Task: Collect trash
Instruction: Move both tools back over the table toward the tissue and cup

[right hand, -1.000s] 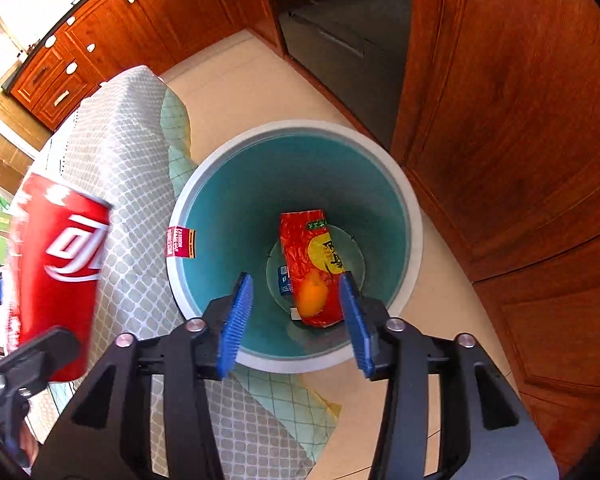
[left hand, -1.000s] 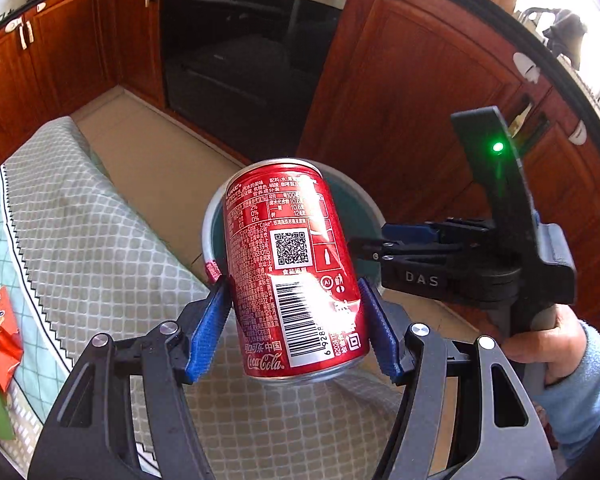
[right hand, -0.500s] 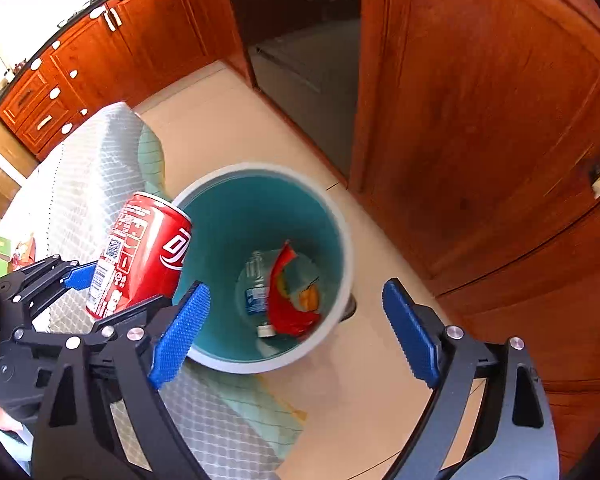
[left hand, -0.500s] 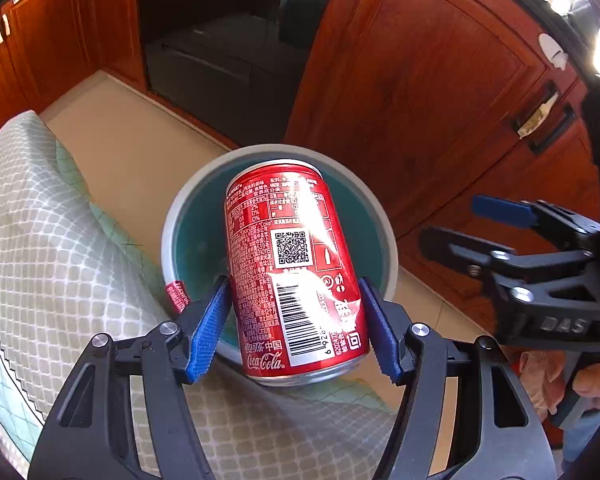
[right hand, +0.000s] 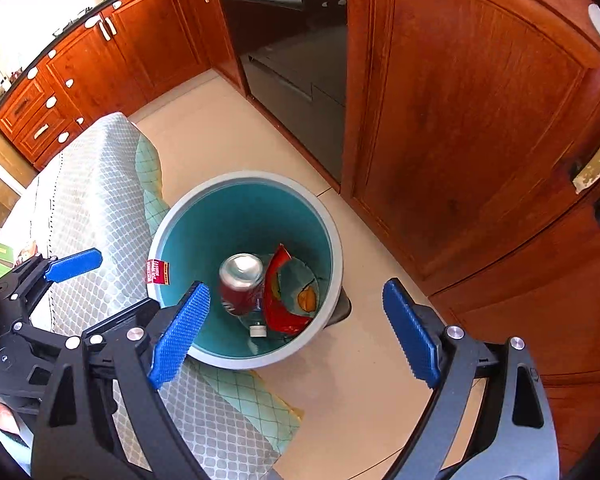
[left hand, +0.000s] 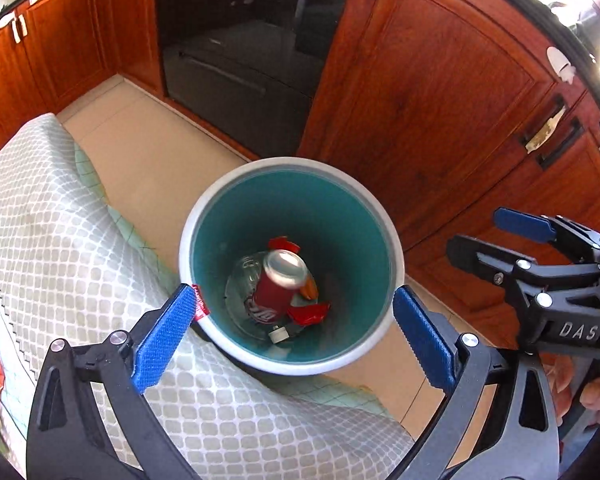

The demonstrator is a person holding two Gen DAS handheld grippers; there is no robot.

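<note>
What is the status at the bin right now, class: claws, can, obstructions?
Left claw open, empty, above bin. Right claw open, empty. Cola can inside bin, among red wrapper and bottle. Nothing blocks bin mouth.

Bin (left hand: 204, 216) mouth unobstructed from above; table edge (left hand: 112, 280) touching its left, cabinet door (left hand: 440, 120) near behind.

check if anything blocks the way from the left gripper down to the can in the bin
Nothing visible does. The left gripper hangs open above the bin, whose mouth is uncovered, and the red can lies inside on top of a wrapper and plastic bottle.
</note>
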